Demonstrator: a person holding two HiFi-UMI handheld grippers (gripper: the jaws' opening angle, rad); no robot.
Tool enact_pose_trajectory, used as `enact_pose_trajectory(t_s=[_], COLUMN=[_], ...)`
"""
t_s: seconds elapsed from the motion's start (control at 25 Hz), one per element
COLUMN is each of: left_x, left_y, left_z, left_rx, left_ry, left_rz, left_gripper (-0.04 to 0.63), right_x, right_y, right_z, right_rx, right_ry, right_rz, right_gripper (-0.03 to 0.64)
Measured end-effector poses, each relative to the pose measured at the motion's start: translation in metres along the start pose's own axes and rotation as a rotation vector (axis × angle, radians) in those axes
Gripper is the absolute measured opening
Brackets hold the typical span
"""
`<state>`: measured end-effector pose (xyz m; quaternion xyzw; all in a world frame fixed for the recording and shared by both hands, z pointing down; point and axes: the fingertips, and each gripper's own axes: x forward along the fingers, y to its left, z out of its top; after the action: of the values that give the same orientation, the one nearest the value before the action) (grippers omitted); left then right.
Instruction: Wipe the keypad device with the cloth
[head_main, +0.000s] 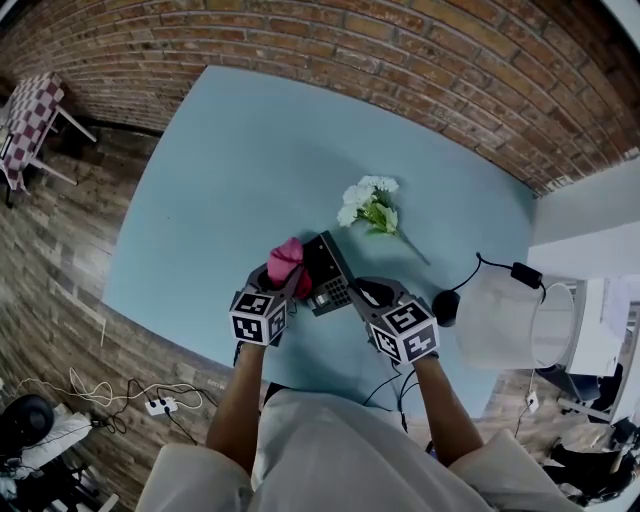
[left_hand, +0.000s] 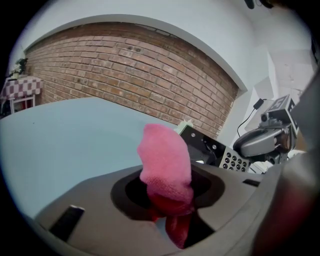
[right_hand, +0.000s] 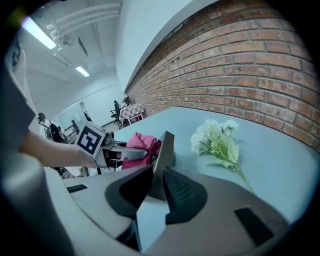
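Keypad device: flat black slab, grid of small round keys on a paler panel at its near end, dark blank face beyond. Sits between the two grippers over the near middle of the blue table. Looks tipped up, face turned toward the cloth side. Clamped along its right edge by the right gripper, jaws closed tight on the thin slab. Pink cloth bunched into a lump and pinched in the left gripper, jaws closed on its lower fold, top poking up past the tips. Held right at the device's left side; contact not clear.

Left gripper view only: key grid seen face-on, right gripper's grey body behind it, cloth covering the slab's left part. Right gripper view only: device edge-on, keys hidden, marker cube and a forearm behind the cloth. Head view only: whole layout, both forearms.

Around: white flowers lying beyond the device, apart from it. Black round thing on a cable right of the right gripper, white shade beside it. Brick wall behind the table. Power strip on the wooden floor.
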<state>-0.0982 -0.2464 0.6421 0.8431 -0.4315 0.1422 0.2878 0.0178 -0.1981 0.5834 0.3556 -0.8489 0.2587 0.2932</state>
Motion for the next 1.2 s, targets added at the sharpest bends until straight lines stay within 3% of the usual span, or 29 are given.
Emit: enact_pose_trajectory(t_s=[0.2,0.44,0.52,0.88,1.04,1.2], left_x=[-0.004,-0.012,-0.019,-0.017,0.004,0.013], left_y=[0.012,0.022,0.021,-0.055,-0.08,-0.086], left_z=[-0.017,-0.028,-0.02,0.059,0.054,0.047], left_rx=[-0.041,0.015,0.022,0.034,0.068,0.055], left_ry=[0.029,0.091,0.077,-0.084,-0.055,-0.072], left_rz=[0.029,0.097,0.11,-0.037,-0.083,-0.069], left_gripper=[0.192,0.19,0.184,0.186,0.186,0.196], right_x=[0.001,0.0,0.0,0.0,0.0,0.0], right_y=[-0.001,-0.002,-0.002,-0.002,-0.001,-0.002], right_z=[0.0,-0.001,-0.001,-0.002,-0.001,-0.002], right_rx=[0.015,0.055,0.055,0.071,0.057,0.05], right_ry=[-0.01,-0.036,-0.043,-0.084,-0.098,-0.096], right_rz=[0.006,0.01,0.008,0.022,0.012,0.024], right_gripper=[0.097,0.097,0.097,0.097,0.097,0.097])
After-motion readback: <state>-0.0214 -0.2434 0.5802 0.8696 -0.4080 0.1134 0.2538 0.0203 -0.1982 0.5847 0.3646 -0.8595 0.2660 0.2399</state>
